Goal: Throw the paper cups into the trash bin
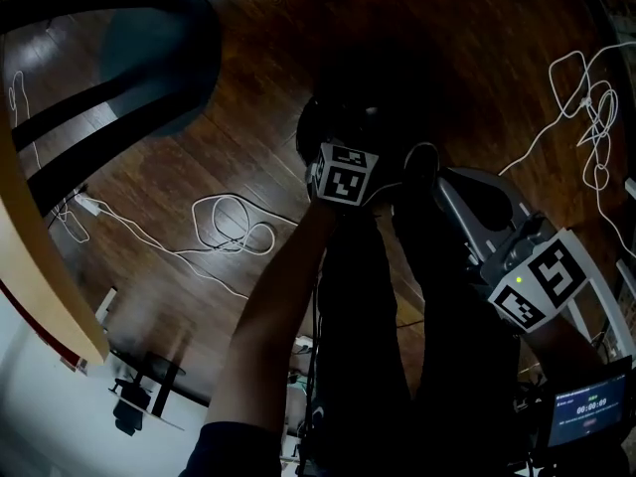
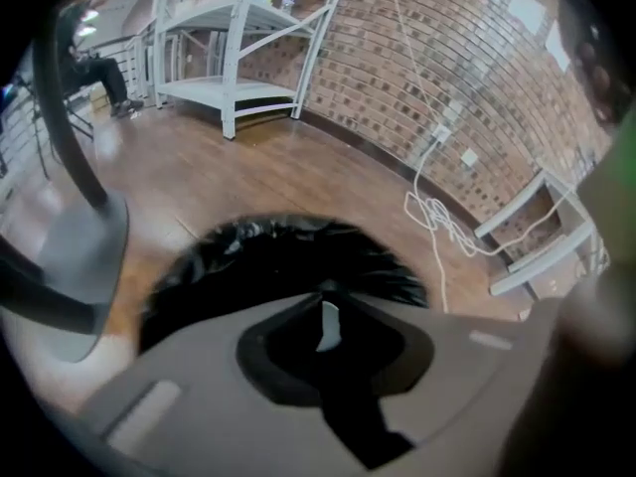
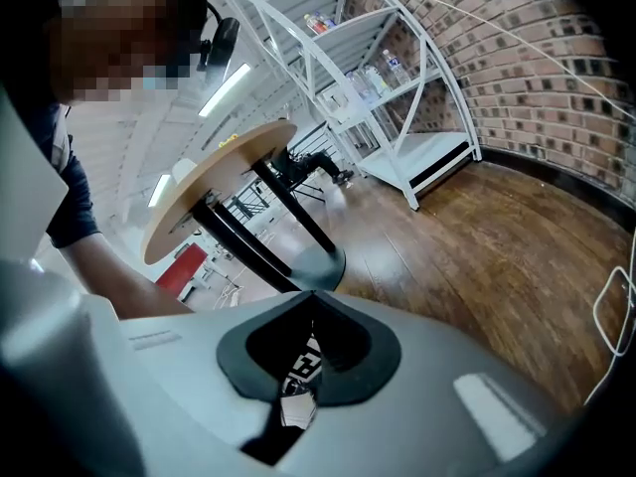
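The trash bin (image 2: 278,256), lined with a black bag, fills the middle of the left gripper view, just beyond and below my left gripper (image 2: 326,326). Its jaws stand a narrow slit apart with nothing between them; a pale sliver shows through the gap. I see no paper cup in any view. In the head view the bin (image 1: 343,107) is a dark shape, and the left gripper's marker cube (image 1: 343,177) hangs over it. My right gripper (image 3: 303,381) is held back to the right, its jaws also a narrow slit apart and empty; the other gripper's marker shows through them.
A round wooden table (image 1: 30,246) on a dark base (image 2: 84,256) stands to the left. White cables (image 1: 234,222) lie looped on the wood floor, more at the right (image 1: 591,117). White shelving (image 2: 238,58) and a brick wall (image 2: 447,78) are beyond the bin.
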Demonstrator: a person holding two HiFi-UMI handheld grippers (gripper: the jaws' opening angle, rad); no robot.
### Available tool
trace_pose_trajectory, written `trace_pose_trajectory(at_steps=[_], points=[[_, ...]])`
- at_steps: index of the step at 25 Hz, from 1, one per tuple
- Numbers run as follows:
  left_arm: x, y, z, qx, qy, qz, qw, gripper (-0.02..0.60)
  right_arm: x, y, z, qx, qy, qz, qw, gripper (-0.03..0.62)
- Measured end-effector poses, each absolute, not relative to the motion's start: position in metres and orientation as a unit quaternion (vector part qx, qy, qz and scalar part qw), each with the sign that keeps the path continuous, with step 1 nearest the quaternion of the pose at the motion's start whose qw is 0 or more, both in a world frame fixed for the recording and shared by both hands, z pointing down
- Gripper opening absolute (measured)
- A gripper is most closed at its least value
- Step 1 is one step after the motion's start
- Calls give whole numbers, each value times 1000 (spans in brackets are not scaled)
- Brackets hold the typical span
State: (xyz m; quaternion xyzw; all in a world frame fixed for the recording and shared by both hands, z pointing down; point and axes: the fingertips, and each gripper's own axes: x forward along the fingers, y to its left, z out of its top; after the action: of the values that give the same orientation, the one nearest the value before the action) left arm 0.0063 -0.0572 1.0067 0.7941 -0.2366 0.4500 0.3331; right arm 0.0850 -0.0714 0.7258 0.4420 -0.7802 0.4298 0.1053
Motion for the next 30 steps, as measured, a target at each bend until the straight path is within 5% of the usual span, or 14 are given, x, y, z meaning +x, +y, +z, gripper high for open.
trace_pose_trajectory(at_steps=[8,13,18,30], points=[[-25,-18,815,774,-298,416,374,5,80,-43,636,431,-764,460,137,10],[-37,-28,675,803,-326,420,270,3,77,-67,581,404,-797,423,151,9],[-37,18,546,833,-329,369,249,4,79,-48,502,398,-811,400,153,11],[-49,100,449,879,-373,230,187,4,73,28,441,466,-807,353,88,9]])
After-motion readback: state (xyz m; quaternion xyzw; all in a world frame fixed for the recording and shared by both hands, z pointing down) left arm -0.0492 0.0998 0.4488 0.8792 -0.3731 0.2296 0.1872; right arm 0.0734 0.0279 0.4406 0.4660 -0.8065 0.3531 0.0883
